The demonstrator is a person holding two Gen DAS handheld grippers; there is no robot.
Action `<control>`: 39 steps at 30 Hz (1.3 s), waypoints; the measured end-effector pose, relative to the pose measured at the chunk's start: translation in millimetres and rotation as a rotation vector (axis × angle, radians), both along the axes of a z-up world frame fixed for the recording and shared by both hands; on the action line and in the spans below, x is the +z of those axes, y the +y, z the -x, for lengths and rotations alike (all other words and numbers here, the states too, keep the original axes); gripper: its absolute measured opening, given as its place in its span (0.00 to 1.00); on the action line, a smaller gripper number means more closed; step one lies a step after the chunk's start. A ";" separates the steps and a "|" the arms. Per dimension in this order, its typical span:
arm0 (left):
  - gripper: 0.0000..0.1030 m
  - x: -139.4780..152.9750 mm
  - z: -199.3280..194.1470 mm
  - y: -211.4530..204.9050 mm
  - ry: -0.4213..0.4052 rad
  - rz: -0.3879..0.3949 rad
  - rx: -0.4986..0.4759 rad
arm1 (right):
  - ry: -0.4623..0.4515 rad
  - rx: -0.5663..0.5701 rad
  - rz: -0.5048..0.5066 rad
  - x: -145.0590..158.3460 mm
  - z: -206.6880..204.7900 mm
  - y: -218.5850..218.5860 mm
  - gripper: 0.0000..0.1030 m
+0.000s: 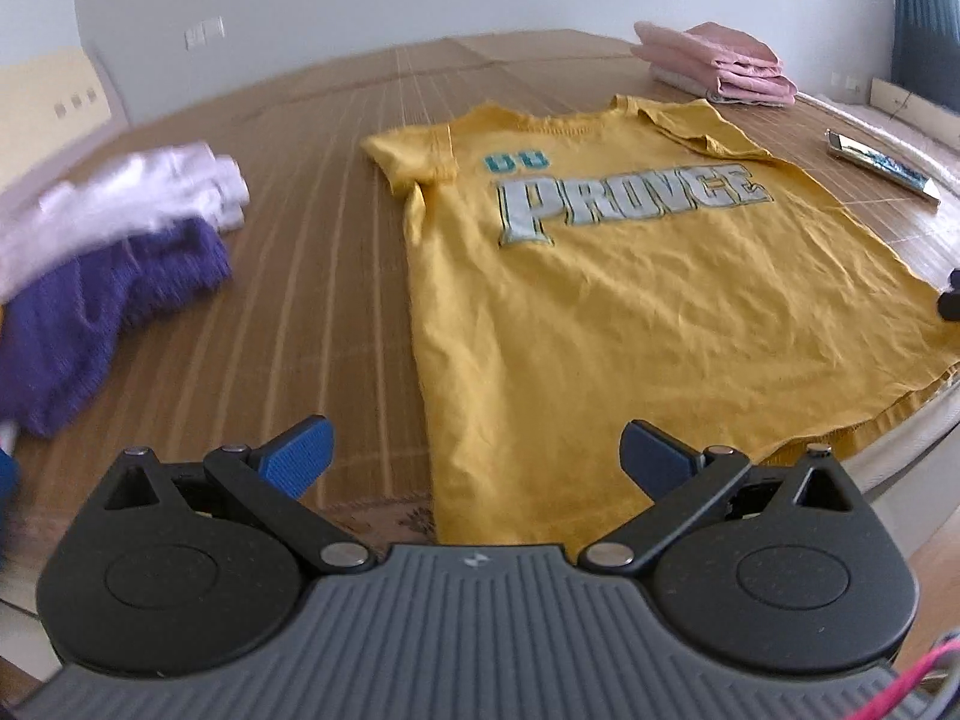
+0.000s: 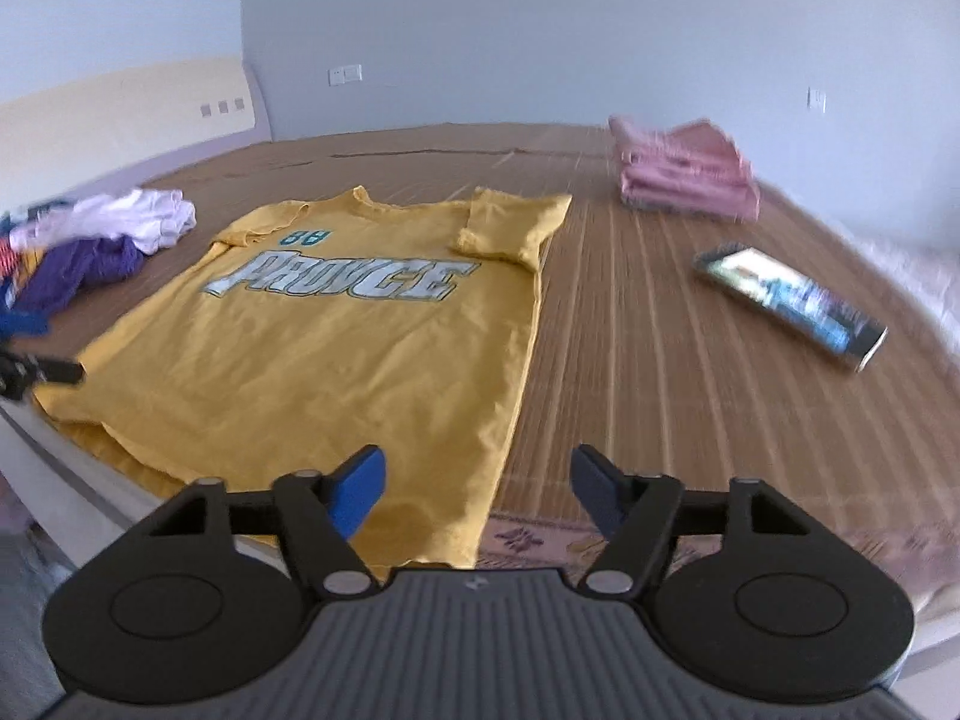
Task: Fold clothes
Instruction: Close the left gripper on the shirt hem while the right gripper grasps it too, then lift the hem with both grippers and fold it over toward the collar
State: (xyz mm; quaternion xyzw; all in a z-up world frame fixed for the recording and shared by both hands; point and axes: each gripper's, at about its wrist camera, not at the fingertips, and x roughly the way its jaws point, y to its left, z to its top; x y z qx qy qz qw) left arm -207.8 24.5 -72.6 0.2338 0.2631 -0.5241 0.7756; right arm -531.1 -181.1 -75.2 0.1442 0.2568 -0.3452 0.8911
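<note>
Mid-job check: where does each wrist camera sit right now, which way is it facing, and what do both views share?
Left wrist: behind the open left hand-held gripper, at the yellow T-shirt's hem, looking toward its collar; purple and white clothes left.
Right wrist: behind the open right hand-held gripper, over the shirt's other hem corner; phone right.
Shared: the shirt, the folded pink stack and the bamboo mat.

A yellow T-shirt (image 1: 630, 300) lies flat on a bed, its chest printed in large pale block letters edged in teal that read roughly "PROVNCE"; the middle letters run together and the exact spelling cannot be made out. Above the word, small teal numerals read "88" in the right wrist view. A glossy printed box (image 2: 792, 306) beside the shirt carries colour graphics too blurred to read.
</note>
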 end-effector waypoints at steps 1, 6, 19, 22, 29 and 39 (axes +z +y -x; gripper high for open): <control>1.00 -4.0 -1.1 0.4 0.012 -0.004 -0.007 | 0.001 -0.001 -0.013 -1.8 -1.6 -1.6 0.58; 1.00 -12.2 -7.4 9.1 0.071 0.040 -0.013 | 0.026 0.007 -0.008 -8.5 -10.9 -3.5 0.57; 0.81 -8.2 -13.7 1.6 0.098 0.072 0.000 | -0.014 0.060 -0.041 -9.0 -28.6 0.5 0.53; 0.68 -6.2 -13.0 -0.2 0.089 0.065 -0.008 | 0.008 0.057 -0.026 -8.2 -32.7 1.9 0.42; 0.12 -2.1 -2.2 2.9 0.095 0.088 -0.043 | 0.053 0.098 0.014 -7.7 -37.6 6.5 0.20; 0.06 26.3 -15.2 30.3 0.118 0.166 -0.060 | -0.039 0.109 -0.035 8.8 -11.4 0.3 0.04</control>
